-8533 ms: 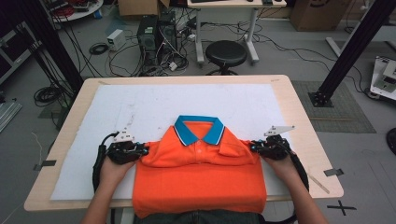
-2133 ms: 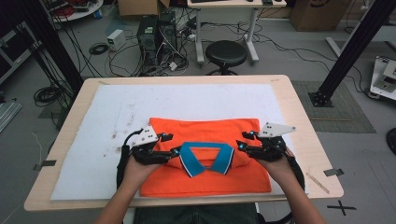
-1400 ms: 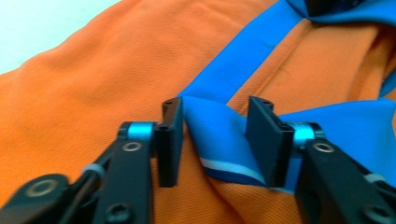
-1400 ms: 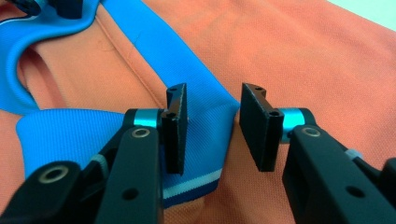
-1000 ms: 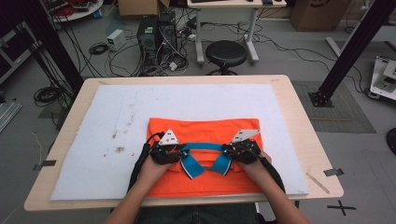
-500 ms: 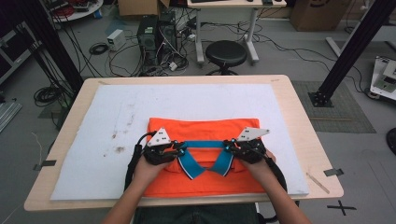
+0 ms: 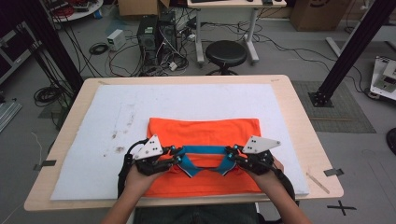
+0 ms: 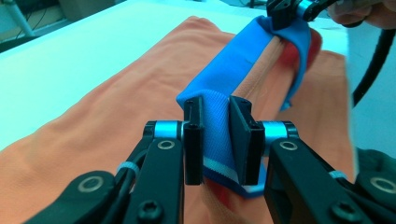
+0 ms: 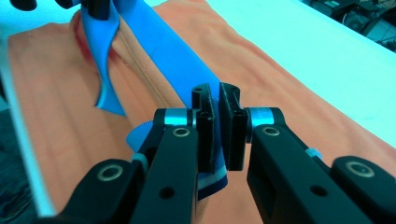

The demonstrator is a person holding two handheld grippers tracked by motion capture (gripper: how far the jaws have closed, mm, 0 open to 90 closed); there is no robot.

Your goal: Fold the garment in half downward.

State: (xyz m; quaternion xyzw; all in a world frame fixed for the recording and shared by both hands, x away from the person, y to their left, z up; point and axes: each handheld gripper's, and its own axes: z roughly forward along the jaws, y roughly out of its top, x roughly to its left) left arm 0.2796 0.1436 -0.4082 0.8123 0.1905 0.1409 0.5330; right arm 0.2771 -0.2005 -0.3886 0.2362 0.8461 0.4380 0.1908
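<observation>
An orange polo shirt (image 7: pixel 204 140) lies folded on a white pad (image 7: pixel 201 100) that covers a light wooden table (image 7: pixel 299 107), in the lower middle of the high view. Its blue collar (image 7: pixel 203 156) sits near the bottom edge of the fold, stretched between two hand-held tools.

The left gripper (image 7: pixel 173 156), at the lower left of the shirt in the high view, is clenched on the left end of the collar. In the left gripper view its two black jaws stand upright at the centre of the frame with a fold of blue knit pinched between them (image 8: pixel 216 140), a pale stripe showing at the lower edge of the cloth. The collar band runs from there up toward the upper right of that frame, where the other tool grips it.

The right gripper (image 7: pixel 232 157), at the lower right of the shirt in the high view, is likewise clamped on the right end of the collar. In the right gripper view its jaws are nearly together at frame centre (image 9: pixel 217 133), with striped collar edge hanging below them, and the blue band runs to the upper left.

A black stool (image 7: pixel 226 52) and a computer tower (image 7: pixel 158 35) stand on the floor beyond the table.
</observation>
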